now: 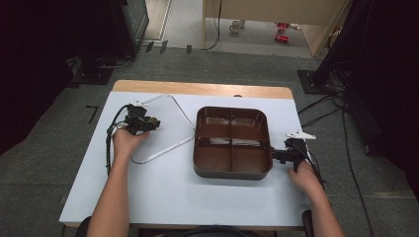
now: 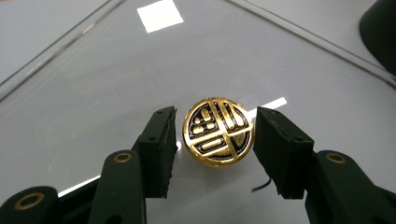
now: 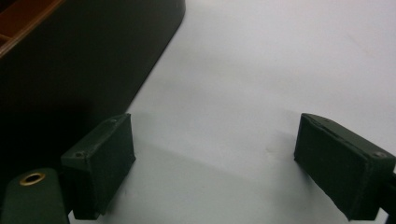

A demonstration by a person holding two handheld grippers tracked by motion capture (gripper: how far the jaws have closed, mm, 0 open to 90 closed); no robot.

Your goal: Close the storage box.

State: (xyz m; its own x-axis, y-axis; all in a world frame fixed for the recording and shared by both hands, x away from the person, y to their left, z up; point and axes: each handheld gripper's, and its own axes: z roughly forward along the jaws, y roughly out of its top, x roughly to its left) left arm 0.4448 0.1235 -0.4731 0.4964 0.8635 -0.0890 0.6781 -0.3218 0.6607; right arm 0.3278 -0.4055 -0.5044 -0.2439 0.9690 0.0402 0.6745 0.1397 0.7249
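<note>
My left tool (image 2: pixel 215 135) brackets a gold knob (image 2: pixel 218 131), jaws apart; my right tool (image 3: pixel 215 163) gapes beside the brown tray (image 1: pixel 232 170).

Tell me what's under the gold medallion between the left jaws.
The gold medallion rests on a clear lid lying flat on the white table. The patch directly beneath the medallion is covered.

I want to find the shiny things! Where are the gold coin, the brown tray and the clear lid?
coin (image 2: pixel 218 130): left gripper view, its face.
tray (image 1: pixel 232 170): high view, near wall.
lid (image 1: pixel 163 136): high view, middle.
</note>
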